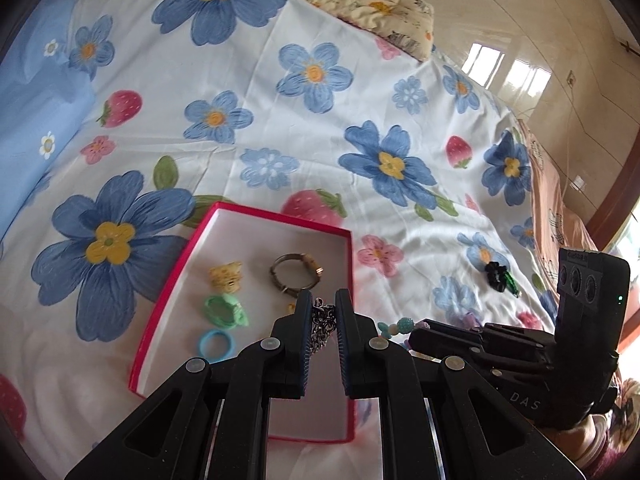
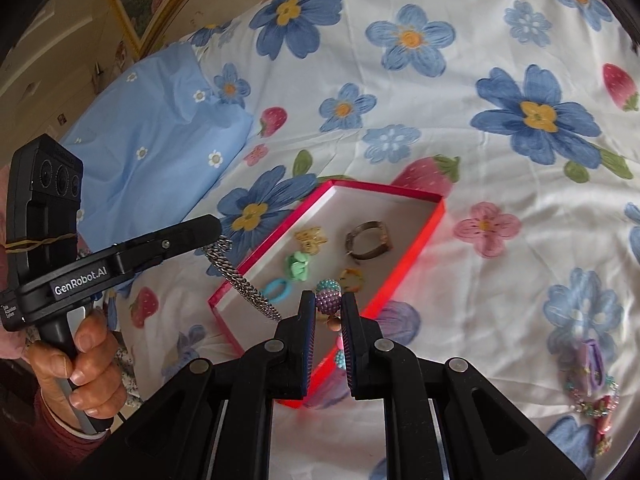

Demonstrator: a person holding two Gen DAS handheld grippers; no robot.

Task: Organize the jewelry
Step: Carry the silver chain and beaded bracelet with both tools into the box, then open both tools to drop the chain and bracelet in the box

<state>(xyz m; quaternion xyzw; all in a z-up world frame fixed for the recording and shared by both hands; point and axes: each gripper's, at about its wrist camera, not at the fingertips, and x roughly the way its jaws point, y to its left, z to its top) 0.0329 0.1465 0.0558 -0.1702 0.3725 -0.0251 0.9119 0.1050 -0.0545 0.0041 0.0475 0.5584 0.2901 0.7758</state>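
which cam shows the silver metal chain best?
Right wrist view: the silver metal chain hangs full length from the left gripper over the red cardboard box's near corner. Left wrist view shows only a bunched bit of chain pinched between that gripper's pads.

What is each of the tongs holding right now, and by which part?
Left tongs pinch the silver chain at one end; the rest hangs. Right tongs grip the beaded bracelet by its large purple bead.
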